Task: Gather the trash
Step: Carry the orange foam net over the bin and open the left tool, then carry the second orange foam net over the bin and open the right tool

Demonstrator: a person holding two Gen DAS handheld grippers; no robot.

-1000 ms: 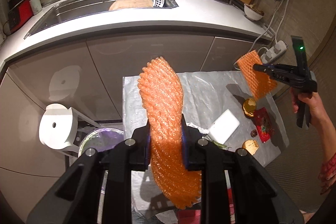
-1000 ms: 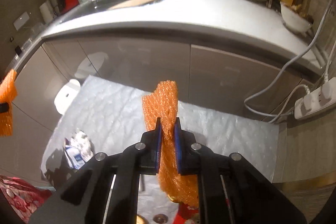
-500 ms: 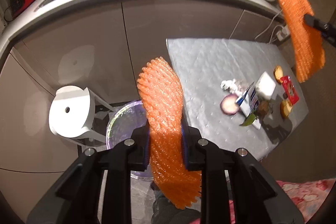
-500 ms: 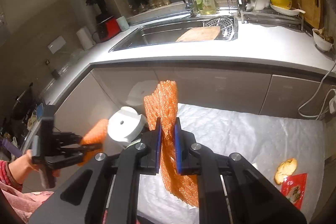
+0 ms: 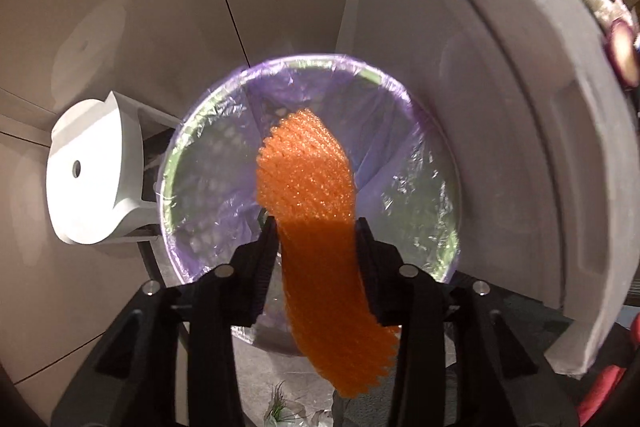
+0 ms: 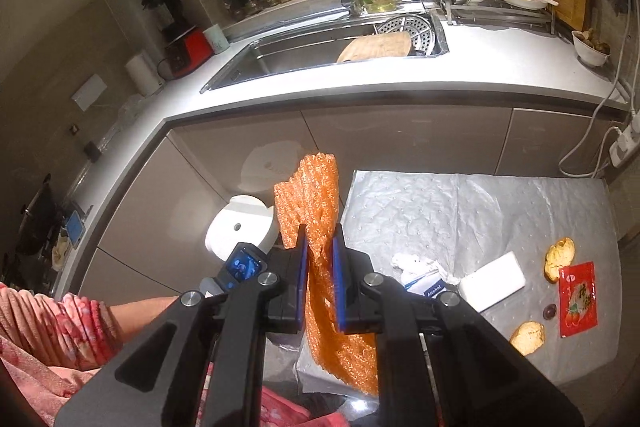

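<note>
Now we bring our left gripper (image 5: 316, 231) straight down over the bin (image 5: 172, 163), its white lid (image 5: 92, 171) swung open to the left and its purple liner (image 5: 384, 123) stretched round the rim, where half a second ago the opening sat lower and smaller in this view. The jaws have just been opening, and the orange foam net (image 5: 308, 175) stands between them: a gap shows beside the left pad, the net leans by the right one, so we judge it released or very nearly so, hanging above the liner and not yet down in it. To the right, our right gripper (image 6: 320, 259) is clamped narrow on a second orange foam net (image 6: 316, 195), held up beside the silver-covered table (image 6: 480, 203), now nearer the bin than a second ago. On that table a white block (image 6: 492, 281), a red packet (image 6: 578, 299) and bread scraps (image 6: 560, 253) wait, so collecting is far from over.
</note>
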